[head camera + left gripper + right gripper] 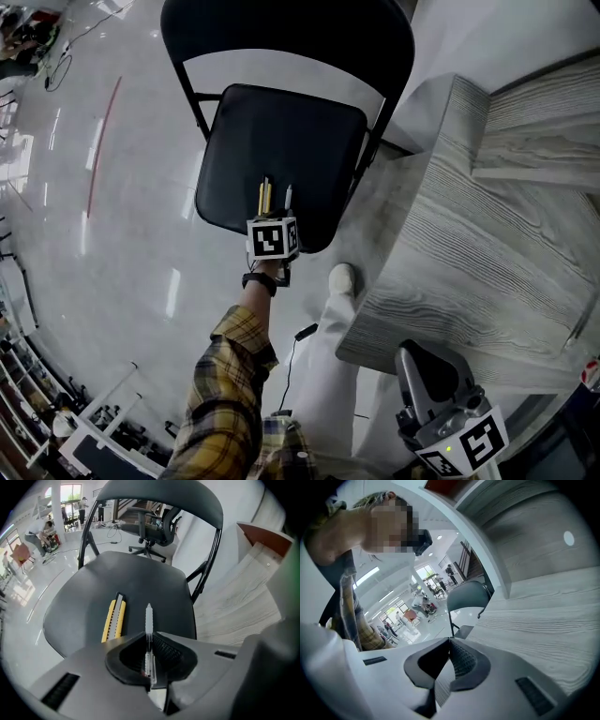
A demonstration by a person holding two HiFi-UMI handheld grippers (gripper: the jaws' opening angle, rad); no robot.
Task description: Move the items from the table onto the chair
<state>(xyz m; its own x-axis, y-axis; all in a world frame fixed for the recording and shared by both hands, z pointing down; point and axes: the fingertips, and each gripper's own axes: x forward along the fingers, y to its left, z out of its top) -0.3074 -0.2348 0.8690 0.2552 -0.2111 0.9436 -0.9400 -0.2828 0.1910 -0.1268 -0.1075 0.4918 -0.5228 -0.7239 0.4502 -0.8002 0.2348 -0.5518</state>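
From the left claw, the seat is free at twelve o'clock up to the backrest; a yellow knife blocks ten, the surface three.

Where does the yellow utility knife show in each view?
Head view: utility knife on the chair seat, beside the pen.
Left gripper view: on the seat, left of the pen.
Right gripper view: not in it.
Shared landmark: the wood-grain table.

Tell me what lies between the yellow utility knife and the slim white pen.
Only a bare strip of black chair seat, in the left gripper view; the left hand-held gripper holds the slim white pen beside the yellow utility knife.
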